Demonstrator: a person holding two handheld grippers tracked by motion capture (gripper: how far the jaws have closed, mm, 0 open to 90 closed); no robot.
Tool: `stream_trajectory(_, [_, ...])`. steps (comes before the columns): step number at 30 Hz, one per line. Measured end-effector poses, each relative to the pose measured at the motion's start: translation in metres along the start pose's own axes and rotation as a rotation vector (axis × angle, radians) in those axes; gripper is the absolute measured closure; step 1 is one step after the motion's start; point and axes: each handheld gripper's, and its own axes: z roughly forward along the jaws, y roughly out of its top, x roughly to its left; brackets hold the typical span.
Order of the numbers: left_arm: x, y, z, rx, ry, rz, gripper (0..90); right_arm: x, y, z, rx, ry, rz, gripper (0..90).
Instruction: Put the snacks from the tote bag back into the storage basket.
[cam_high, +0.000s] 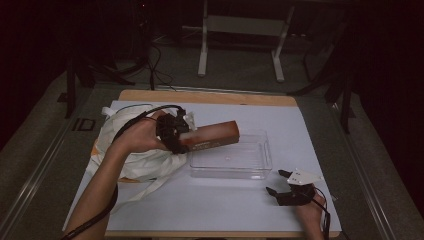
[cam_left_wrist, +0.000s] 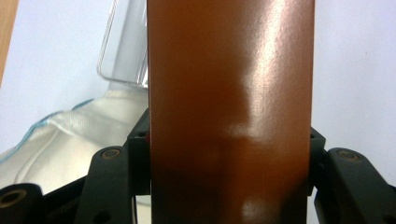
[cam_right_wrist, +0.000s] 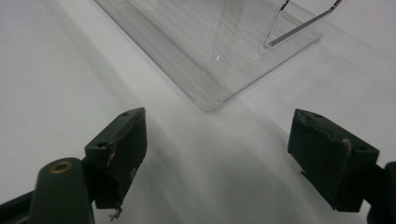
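Observation:
A long brown box (cam_high: 214, 135) hangs level over the left end of a clear plastic tray (cam_high: 265, 150), with my left gripper (cam_high: 181, 136) shut on its near end. In the left gripper view the brown box (cam_left_wrist: 229, 93) runs up between the jaws, which press both its sides, and the clear plastic tray (cam_left_wrist: 122, 51) lies behind it. My right gripper (cam_high: 276, 182) rests on the white sheet at the tray's near right corner, open with nothing between its fingers. In the right gripper view, the right gripper (cam_right_wrist: 217, 154) has its jaws apart, and the tray (cam_right_wrist: 210, 51) lies just ahead.
A crumpled white bag (cam_high: 131, 160) lies at the left, under my left hand; the white bag (cam_left_wrist: 70, 135) also appears beside the box. A white sheet (cam_high: 220, 200) covers the wooden table (cam_high: 210, 96). Table legs (cam_high: 202, 45) stand on the floor beyond.

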Motion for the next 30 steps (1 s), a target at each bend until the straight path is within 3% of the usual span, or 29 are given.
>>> stream_trajectory(17, [-0.002, 0.009, 0.012, 0.025, -0.018, 0.029, 44.0, 0.0, 0.0, 0.0, 0.002, 0.0, -0.002, 19.9])
stream_trajectory(30, [-0.006, 0.019, 0.026, 0.059, -0.039, 0.075, 44.0, 0.0, 0.0, 0.0, 0.001, 0.001, -0.003, 19.9])
